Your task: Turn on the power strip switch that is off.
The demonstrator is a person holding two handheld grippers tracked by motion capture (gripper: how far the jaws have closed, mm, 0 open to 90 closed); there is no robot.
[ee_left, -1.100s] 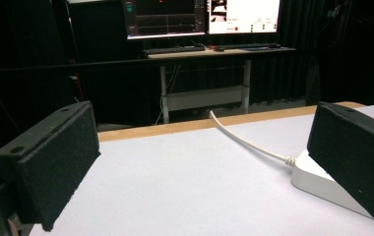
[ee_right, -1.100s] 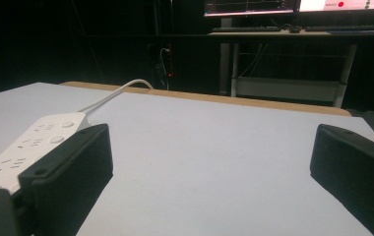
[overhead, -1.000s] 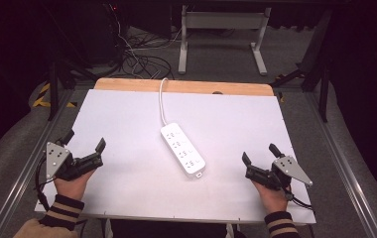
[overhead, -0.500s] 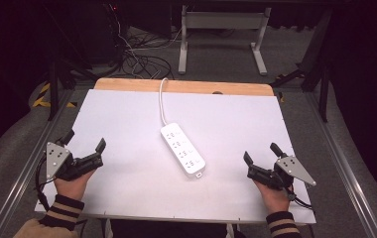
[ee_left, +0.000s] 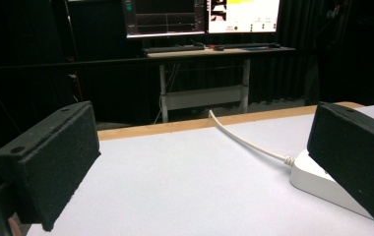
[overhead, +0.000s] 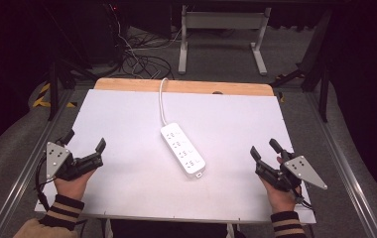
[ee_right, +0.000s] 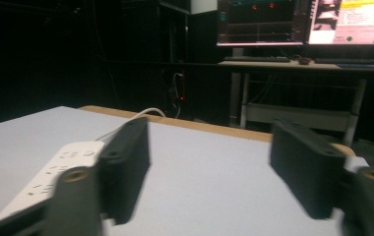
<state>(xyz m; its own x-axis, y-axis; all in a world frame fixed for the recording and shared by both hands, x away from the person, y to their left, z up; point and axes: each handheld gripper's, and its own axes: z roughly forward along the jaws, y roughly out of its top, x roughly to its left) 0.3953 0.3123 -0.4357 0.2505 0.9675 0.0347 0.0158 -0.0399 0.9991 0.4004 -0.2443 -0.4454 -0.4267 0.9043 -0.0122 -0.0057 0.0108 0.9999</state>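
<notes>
High view puts the white plastic power strip [overhead: 183, 149] with its rows of sockets lying flat and diagonal on the white table top [overhead: 127, 119], well apart from both pairs of jaws and roughly midway between them, its white round cable [overhead: 162, 101] running off over the far wooden edge strip [overhead: 127, 86]. In the left gripper view the strip's end [ee_left: 323, 184] sits just behind the right-hand jaw, with the cable [ee_left: 244, 140] curving away beyond the gap; in the right gripper view the strip [ee_right: 52, 172] lies outside the left-hand jaw, not between the two. The left gripper [overhead: 83, 144] rests at the near left edge with its jaws spread wide and nothing between them. The right gripper [overhead: 266, 149], at the near right edge, has just been closing its jaws partway, yet they are released, with a bare gap and only table top showing through. I judge this to be the very start: both hands are parked and no reach is under way. The next move calls for one gripper to travel inward to the strip and line its jaws up across the narrow body, reopening the right pair first if that hand goes.
</notes>
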